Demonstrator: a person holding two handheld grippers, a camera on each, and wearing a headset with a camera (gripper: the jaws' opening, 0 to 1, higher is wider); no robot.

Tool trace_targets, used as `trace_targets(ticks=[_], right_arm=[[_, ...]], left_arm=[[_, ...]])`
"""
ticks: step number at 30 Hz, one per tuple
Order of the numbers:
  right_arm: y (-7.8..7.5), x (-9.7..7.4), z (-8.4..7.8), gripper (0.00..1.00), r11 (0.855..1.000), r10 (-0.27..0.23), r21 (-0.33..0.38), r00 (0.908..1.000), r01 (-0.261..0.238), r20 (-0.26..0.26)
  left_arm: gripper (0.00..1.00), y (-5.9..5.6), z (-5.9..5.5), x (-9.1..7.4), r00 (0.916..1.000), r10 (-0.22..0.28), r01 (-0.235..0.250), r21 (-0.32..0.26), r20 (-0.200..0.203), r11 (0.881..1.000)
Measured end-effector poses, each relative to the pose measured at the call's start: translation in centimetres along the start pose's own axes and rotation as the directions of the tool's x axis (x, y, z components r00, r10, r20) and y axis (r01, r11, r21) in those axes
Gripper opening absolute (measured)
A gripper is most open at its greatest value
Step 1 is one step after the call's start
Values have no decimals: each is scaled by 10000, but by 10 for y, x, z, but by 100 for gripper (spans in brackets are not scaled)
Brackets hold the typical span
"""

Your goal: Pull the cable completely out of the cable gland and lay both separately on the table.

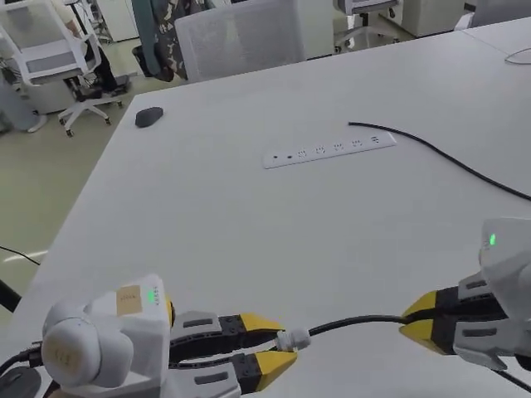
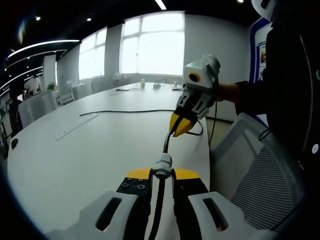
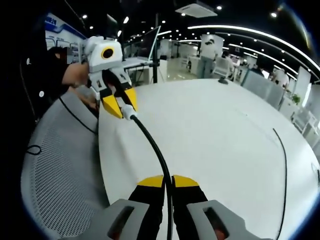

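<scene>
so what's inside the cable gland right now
The black cable enters the cable gland from the side of the right gripper. The jaws of the left gripper cover the gland's rear, so where it ends is hidden.

Left hand-held gripper and right hand-held gripper: white housings, black-and-yellow jaws, green lights.

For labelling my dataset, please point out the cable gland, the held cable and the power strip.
cable gland (image 1: 292, 338), head view, its white body.
cable (image 1: 357, 320), head view, black stretch right of the gland.
power strip (image 1: 328, 150), head view, middle of its top face.
</scene>
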State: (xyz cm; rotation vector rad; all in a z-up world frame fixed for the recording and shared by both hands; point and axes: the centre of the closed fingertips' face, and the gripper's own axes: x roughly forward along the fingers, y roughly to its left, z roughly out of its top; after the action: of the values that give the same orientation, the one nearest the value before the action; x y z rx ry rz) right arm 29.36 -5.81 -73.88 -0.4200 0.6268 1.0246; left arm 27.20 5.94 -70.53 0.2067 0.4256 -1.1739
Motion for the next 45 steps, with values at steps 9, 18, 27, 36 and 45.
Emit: trace_targets(ticks=[9, 18, 27, 36, 45], right_arm=[[-21, -15, -36, 0, 9972, -631, 372, 9960, 655, -638], [-40, -13, -58, 0, 9893, -1420, 167, 9823, 1451, -1221], [-27, -6, -37, 16, 9953, -758, 548, 9946, 797, -711], [36, 18, 47, 16, 9821, 1106, -1614, 9907, -968, 790], [74, 56, 78, 15, 9279, 2534, -3006, 9645, -2204, 750]], left_arm=[[15, 4, -1, -11, 9997, 258, -257, -97, 46, 9996], [15, 6, 3, -12, 9990, 326, -317, -299, 291, 9991], [15, 10, 1, -13, 9987, 457, -451, -275, 203, 9986], [15, 9, -2, -14, 9988, 460, -455, -250, 194, 9986], [15, 5, 1, -16, 9987, 412, -405, -228, 311, 9989]])
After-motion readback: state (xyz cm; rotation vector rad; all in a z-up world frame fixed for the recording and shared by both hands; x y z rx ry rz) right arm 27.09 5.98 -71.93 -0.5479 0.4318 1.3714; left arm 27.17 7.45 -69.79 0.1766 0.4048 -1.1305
